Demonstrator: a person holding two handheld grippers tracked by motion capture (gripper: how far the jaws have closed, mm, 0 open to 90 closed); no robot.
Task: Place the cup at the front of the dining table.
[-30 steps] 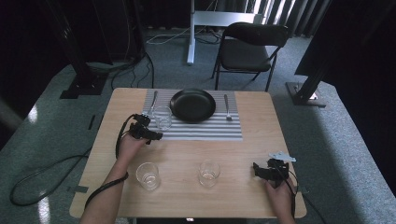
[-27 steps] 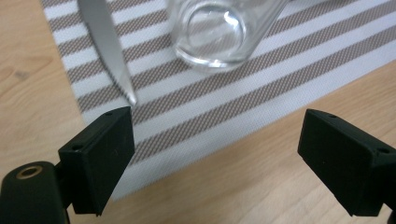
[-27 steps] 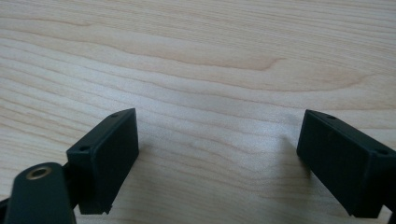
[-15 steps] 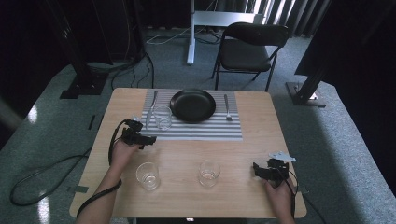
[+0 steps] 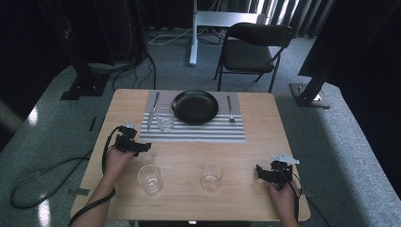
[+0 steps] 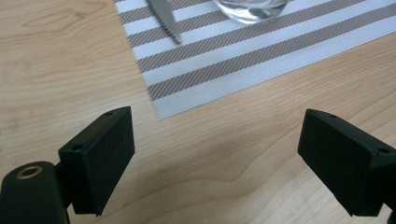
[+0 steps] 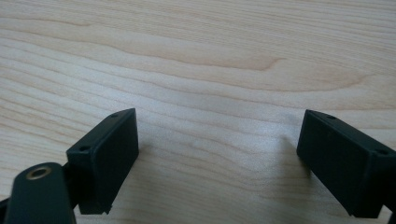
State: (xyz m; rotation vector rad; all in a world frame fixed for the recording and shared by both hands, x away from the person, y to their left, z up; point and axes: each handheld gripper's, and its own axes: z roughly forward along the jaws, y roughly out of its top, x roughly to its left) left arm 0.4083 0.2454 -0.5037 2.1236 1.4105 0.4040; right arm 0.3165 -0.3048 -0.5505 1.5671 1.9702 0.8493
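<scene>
I read left gripper (image 6: 215, 158) jaws apart, empty, near placemat (image 6: 261, 56) corner; right gripper (image 7: 217, 158) apart, apparently resting on table (image 7: 196, 60).

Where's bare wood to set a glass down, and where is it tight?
Free: the light wooden table between the near right clear glass and the right gripper, plus the strip right of the striped placemat. Crowded: the mat's left end, where the knife, another glass and black plate sit close.
</scene>
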